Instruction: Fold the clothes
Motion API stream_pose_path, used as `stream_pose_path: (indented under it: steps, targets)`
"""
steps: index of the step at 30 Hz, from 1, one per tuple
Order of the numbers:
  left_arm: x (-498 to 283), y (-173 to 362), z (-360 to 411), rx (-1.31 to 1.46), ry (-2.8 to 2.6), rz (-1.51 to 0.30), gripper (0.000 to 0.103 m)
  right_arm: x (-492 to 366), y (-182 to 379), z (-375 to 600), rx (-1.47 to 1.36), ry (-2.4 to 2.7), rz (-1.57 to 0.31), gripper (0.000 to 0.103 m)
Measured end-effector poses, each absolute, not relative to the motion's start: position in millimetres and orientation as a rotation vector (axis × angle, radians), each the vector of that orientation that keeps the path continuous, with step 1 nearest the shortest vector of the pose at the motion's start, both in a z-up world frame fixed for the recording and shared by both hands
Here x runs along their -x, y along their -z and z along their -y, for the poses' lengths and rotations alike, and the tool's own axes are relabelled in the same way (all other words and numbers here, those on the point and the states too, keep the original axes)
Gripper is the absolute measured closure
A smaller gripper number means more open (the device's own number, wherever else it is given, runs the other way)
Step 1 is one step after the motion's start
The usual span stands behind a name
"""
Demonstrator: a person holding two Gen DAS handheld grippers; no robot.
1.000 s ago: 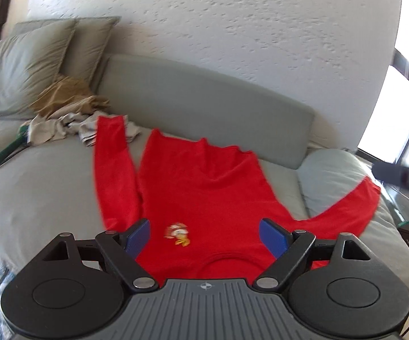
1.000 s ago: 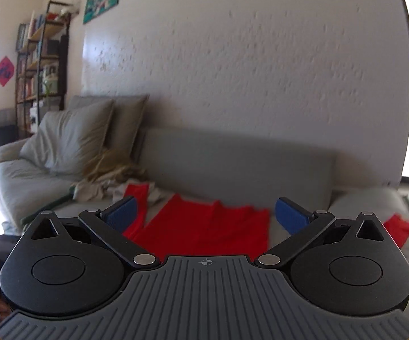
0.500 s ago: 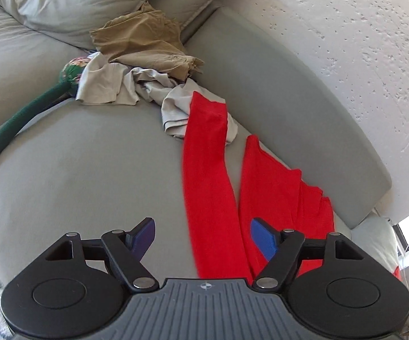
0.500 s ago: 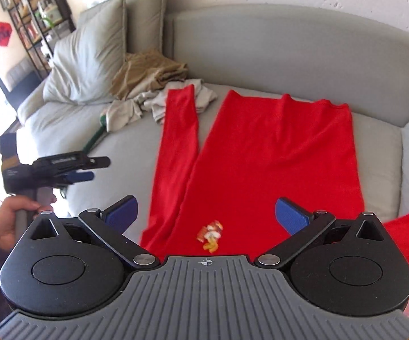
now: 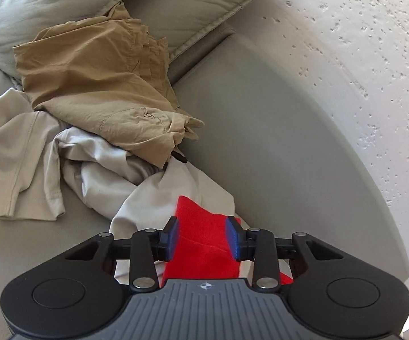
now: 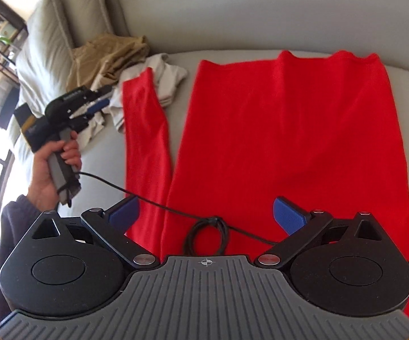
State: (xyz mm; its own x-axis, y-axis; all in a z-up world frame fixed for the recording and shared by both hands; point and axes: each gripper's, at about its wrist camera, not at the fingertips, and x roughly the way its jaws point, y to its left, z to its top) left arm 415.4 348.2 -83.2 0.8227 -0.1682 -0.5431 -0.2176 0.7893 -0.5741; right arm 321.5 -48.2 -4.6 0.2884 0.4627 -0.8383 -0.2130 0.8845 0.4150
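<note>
A red long-sleeved shirt (image 6: 295,141) lies flat on the grey sofa (image 6: 99,158), its left sleeve (image 6: 145,147) stretched out alongside the body. In the left wrist view the sleeve's end (image 5: 201,226) shows between the blue pads (image 5: 172,236) of my left gripper (image 5: 203,232); the jaws are closing and stand narrow, and no firm pinch shows. From the right wrist view a hand (image 6: 48,170) holds that left gripper (image 6: 102,100) just left of the sleeve tip. My right gripper (image 6: 206,206) hangs wide open above the shirt's lower part, with nothing between its fingers.
A heap of tan shorts (image 5: 91,85) and pale grey clothes (image 5: 34,164) lies beside the sleeve end, against grey cushions (image 5: 119,5). A black cable (image 6: 207,226) runs across the shirt. The sofa back (image 5: 275,155) and a white wall (image 5: 360,56) stand behind.
Both grippers have swung down towards the sofa. The left one moved along the sleeve to its end and its jaws narrowed. The right one stays wide open, closer above the shirt.
</note>
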Motion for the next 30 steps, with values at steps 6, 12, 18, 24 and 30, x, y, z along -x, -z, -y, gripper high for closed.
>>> stream_pose_path:
  steps: [6,12,18,24,30]
  targets:
    - [-450.4,102.0,-342.6,0.566,-0.072,-0.71,0.08,-339.4,45.6,54.9,-0.281,-0.427,-1.236,0.003]
    - [-430.6,79.4,-330.3,0.453,-0.082,-0.628,0.101,-340.3,56.0,60.0,-0.28,-0.392,-1.251,0.003]
    - [-366.3,11.0,-324.9,0.379,-0.082,-0.45,0.102,-323.0,36.6,60.5,-0.299,-0.386,-1.214,0.003]
    - [-310.8,-50.5,-361.9,0.286,-0.157,-0.321,0.102,-294.9,-4.9,49.8,-0.33,-0.437,-1.128,0.003]
    - [-281.9,-51.9,-434.5,0.344,-0.344,-0.323,0.102,-276.3,-29.6,20.8,-0.393,-0.535,-1.092,0.003]
